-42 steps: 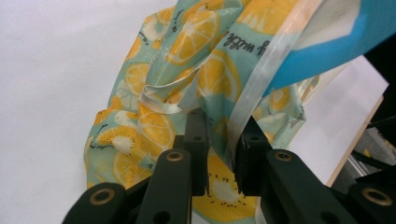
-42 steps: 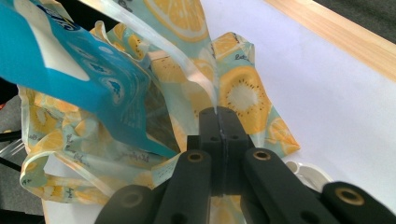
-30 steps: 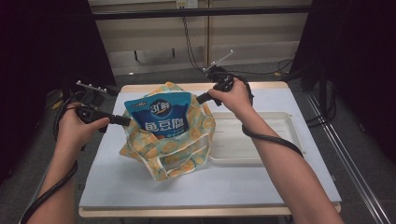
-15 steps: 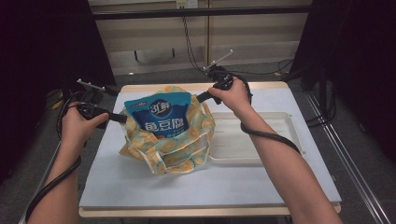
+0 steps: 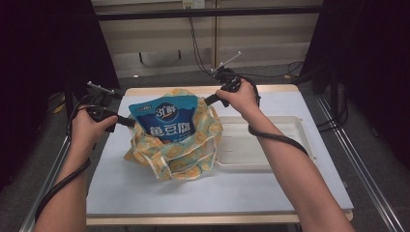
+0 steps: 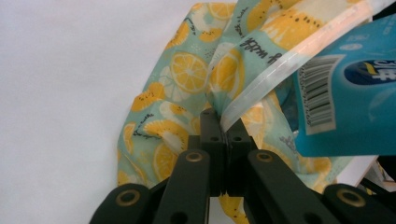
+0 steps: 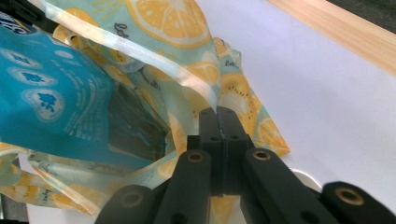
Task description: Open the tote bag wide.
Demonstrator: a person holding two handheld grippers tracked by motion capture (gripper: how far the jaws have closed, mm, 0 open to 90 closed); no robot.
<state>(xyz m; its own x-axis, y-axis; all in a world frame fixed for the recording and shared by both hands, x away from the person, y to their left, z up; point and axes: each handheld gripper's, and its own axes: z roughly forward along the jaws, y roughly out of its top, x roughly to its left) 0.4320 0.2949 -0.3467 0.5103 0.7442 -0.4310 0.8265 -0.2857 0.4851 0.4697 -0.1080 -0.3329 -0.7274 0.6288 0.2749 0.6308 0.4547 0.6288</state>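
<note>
Left gripper (image 5: 129, 122) sinking lower, jaws clenching lemon-print bag (image 5: 186, 154) rim; right gripper (image 5: 209, 100) clamping far rim; blue pouch (image 5: 167, 118) standing inside; white tray (image 5: 285, 140) lying right

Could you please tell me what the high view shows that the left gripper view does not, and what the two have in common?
The high view alone shows the white tray, both hands, the right gripper and the table's wooden edge. The left gripper view alone shows the barcode on the blue pouch and the left gripper with its jaws shut on the bag's rim. Both show the lemon-print bag with the pouch in it on the white tabletop.
</note>
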